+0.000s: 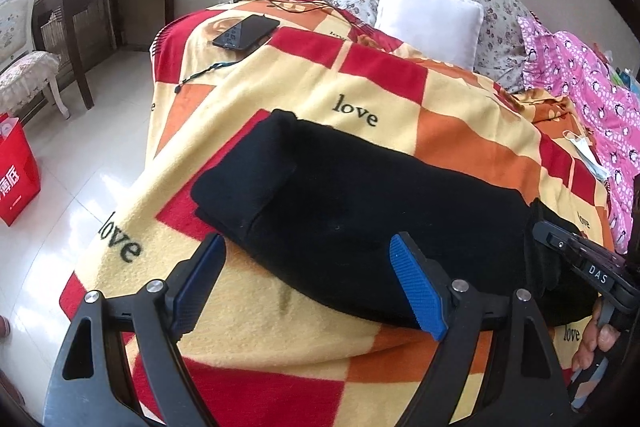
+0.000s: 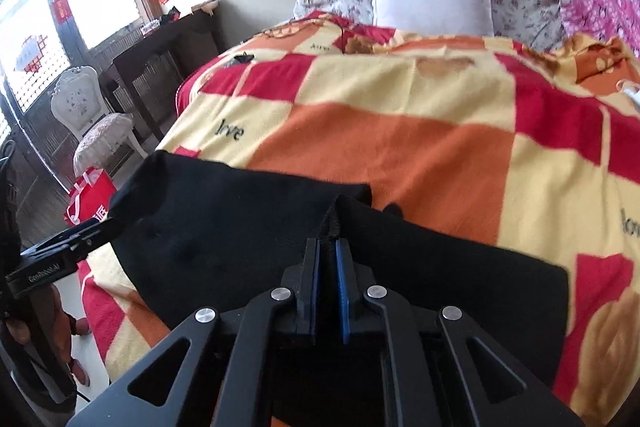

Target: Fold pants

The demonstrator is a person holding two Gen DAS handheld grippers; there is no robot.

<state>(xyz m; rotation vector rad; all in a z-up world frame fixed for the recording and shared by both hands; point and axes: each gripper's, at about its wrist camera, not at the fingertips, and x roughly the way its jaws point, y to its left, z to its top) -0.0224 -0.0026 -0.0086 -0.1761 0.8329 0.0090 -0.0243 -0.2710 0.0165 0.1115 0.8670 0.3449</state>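
Note:
The black pants [image 1: 360, 219] lie folded in a long band on the checked blanket [image 1: 280, 115] of the bed. My left gripper [image 1: 308, 247] is open, its blue pads either side of the pants' near edge, holding nothing. My right gripper [image 2: 329, 247] is shut on a pinched fold of the black pants [image 2: 240, 227] near their top edge. The right gripper shows at the right edge of the left wrist view [image 1: 576, 259], and the left gripper shows at the left edge of the right wrist view [image 2: 80, 235].
A phone [image 1: 246, 32] and cables lie on the far part of the blanket. A white pillow [image 1: 430, 17], floral bedding and pink clothing [image 1: 592, 99] sit at the head and right. A face mask [image 1: 586, 151] lies nearby. A red bag [image 1: 16, 179], chair and dark desk stand left.

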